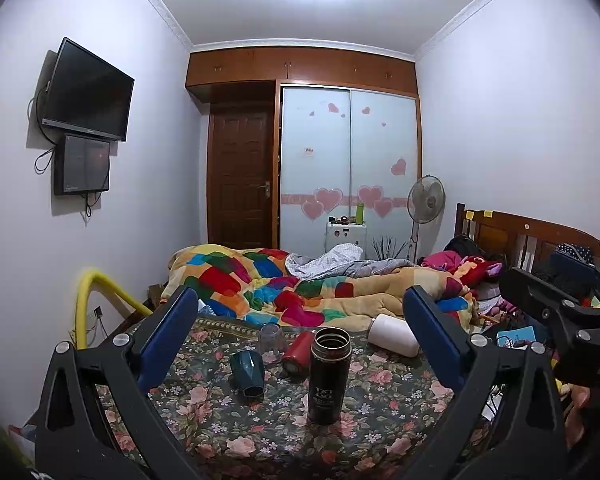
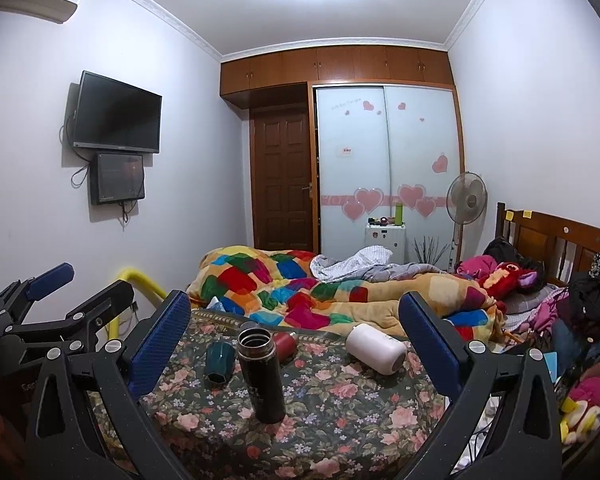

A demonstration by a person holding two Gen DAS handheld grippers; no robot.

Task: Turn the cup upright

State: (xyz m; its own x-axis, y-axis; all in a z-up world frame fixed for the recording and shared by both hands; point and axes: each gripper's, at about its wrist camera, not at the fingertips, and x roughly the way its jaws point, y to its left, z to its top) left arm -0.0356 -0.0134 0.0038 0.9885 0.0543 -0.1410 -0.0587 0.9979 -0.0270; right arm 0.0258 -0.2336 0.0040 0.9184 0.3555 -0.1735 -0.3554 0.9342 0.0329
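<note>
Several cups sit on a floral-cloth table (image 1: 380, 412). A black flask (image 1: 329, 376) stands upright, mouth open; it also shows in the right wrist view (image 2: 262, 376). A dark teal cup (image 1: 247, 370) (image 2: 219, 362) lies tipped over. A red cup (image 1: 298, 351) (image 2: 284, 345) and a white cup (image 1: 394, 336) (image 2: 376, 349) lie on their sides. A clear glass (image 1: 273, 339) stands mouth down. My left gripper (image 1: 300, 344) is open and empty, held back from the flask. My right gripper (image 2: 296, 348) is open and empty, also short of the cups.
A bed with a patchwork quilt (image 1: 300, 284) lies behind the table. Toys and clothes (image 2: 580, 320) pile at the right by the headboard. A yellow rail (image 1: 100, 292) stands at the left. The right gripper's body shows in the left wrist view (image 1: 560, 312).
</note>
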